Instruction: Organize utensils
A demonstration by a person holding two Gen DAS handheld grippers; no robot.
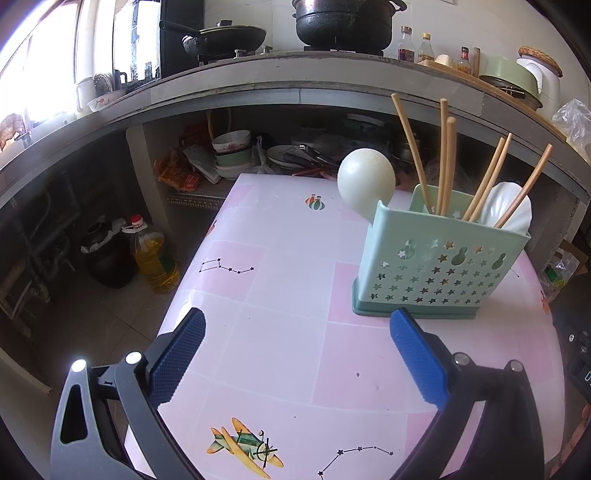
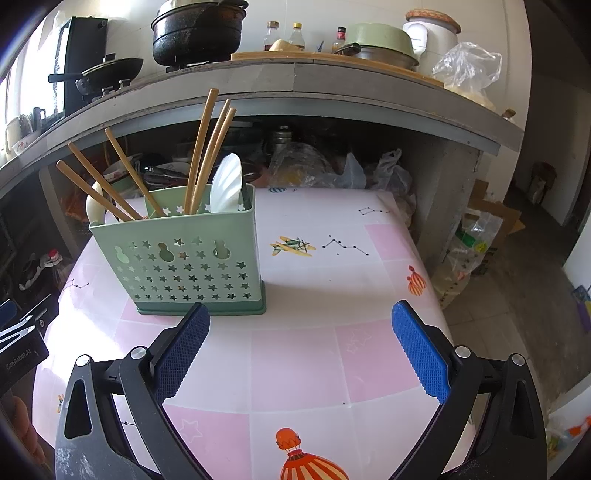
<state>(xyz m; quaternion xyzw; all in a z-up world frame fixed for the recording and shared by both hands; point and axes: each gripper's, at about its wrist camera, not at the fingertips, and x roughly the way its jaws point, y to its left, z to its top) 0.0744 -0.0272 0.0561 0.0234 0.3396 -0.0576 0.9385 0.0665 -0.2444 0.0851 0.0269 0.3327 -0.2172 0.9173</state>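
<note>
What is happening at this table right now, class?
A person holds a two-finger claw in each hand above a pink patterned table. Both the left claw and the right claw are open and hold nothing. The green utensil holder stands upright on the table and already holds wooden chopsticks, a white spoon and a cream ladle. No loose utensils show on the table.

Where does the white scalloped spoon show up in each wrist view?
Left wrist view: the white scalloped spoon is right of centre, standing in the right end of the green utensil holder, behind a slanted chopstick.
Right wrist view: the spoon is left of centre, in the holder's right end.
Shared landmark: the black pot on the counter above.
</note>
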